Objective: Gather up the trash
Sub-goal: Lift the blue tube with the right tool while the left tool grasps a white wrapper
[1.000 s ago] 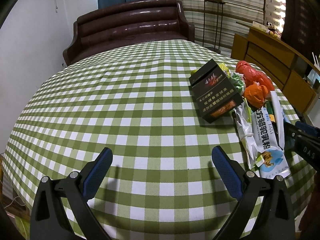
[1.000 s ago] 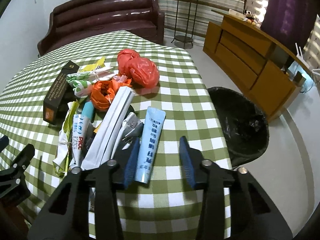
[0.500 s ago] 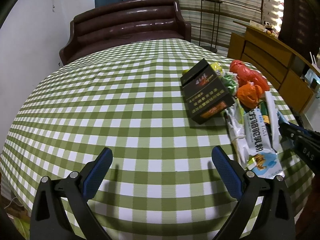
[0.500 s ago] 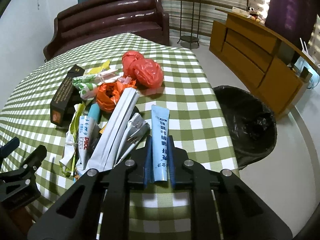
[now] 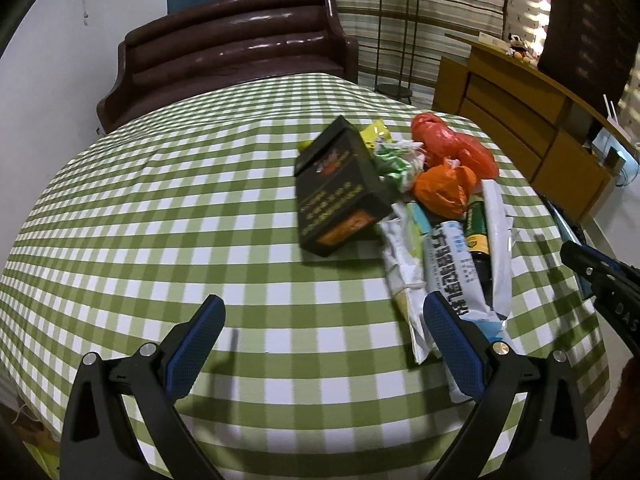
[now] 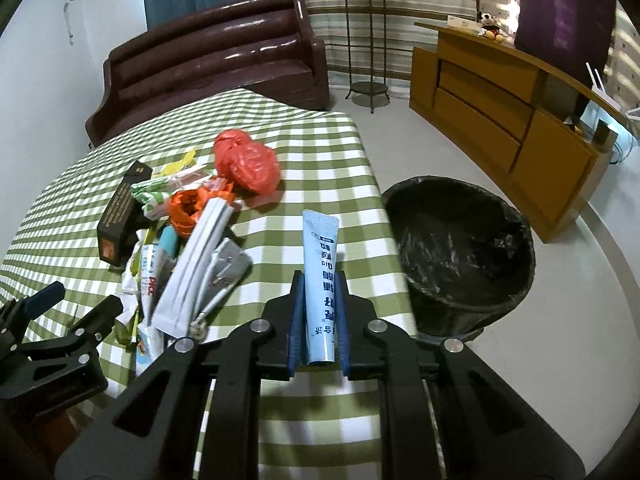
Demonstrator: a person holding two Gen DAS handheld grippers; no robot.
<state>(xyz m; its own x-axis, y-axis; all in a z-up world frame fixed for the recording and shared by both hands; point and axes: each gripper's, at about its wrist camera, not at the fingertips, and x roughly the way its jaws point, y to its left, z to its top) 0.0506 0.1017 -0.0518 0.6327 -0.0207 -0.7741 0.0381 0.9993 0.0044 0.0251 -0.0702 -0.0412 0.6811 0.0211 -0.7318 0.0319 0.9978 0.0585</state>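
**Blue tube clamped in my right gripper, left one wide above the cloth**

Blue pads of my right gripper (image 6: 319,320) are pressed against both sides of a pale blue tube (image 6: 320,268), which points forward and sits lifted over the near edge of the green checked tablecloth (image 6: 320,176). My left gripper (image 5: 324,344) hangs spread wide over the cloth, gripping nothing, its right finger just beside the white wrappers (image 5: 452,276) at the near end of the trash pile. Further in, a long white packet (image 6: 192,268) lies across the heap, a dark box (image 5: 340,192) leans on its left side, then an orange bag (image 5: 444,190) and a red bag (image 6: 246,160). Off the table's right edge, on the floor, stands a black-lined bin (image 6: 460,240). A brown sofa (image 6: 212,64) sits beyond the table.
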